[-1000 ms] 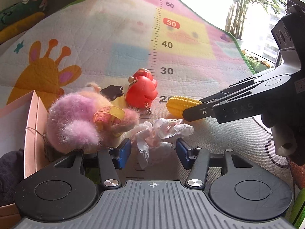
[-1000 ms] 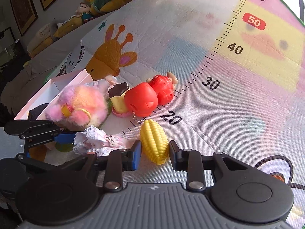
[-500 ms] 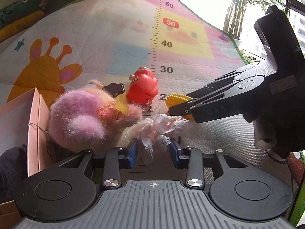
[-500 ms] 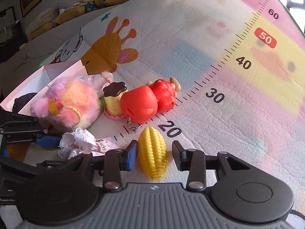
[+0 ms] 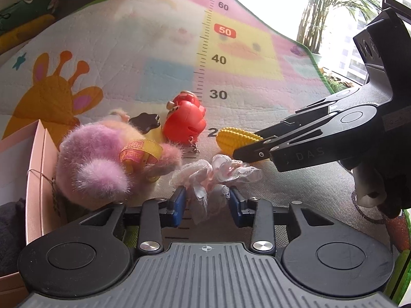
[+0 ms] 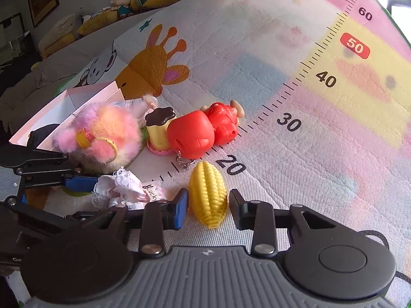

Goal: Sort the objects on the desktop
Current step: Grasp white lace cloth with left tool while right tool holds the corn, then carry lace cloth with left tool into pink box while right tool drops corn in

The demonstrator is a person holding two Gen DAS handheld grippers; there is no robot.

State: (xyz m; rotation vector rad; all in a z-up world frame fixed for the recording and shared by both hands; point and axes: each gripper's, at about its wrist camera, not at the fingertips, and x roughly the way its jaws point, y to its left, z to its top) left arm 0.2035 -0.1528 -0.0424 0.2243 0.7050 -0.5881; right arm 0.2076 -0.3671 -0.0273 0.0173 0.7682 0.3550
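As both tools settle: each gripper has its own toy between its fingers on the quilted pastel play mat (image 6: 295, 154).
Key relation: the ribbed yellow plastic corn cob (image 6: 208, 193) lies between the fingers of the right gripper (image 6: 208, 206), its long axis running away along them, tip poking back toward the camera.
Right fingers: narrow and closing; the left pad is at the cob's side, the right pad looks a sliver off.
Left gripper (image 5: 206, 205): narrow, down around the crumpled white-and-pink lace doll dress (image 5: 213, 177); whether the pads bite, hard to tell.
Nearer hand: right for the corn, left for the lace.
Textures: corn hard and bumpy, likely slippery; lace soft and floppy.
Neighbours: fluffy pink-and-orange plush toy (image 5: 102, 164) against the pale pink cardboard box (image 5: 38, 179); glossy red plastic figure (image 6: 203, 131) just beyond the corn.
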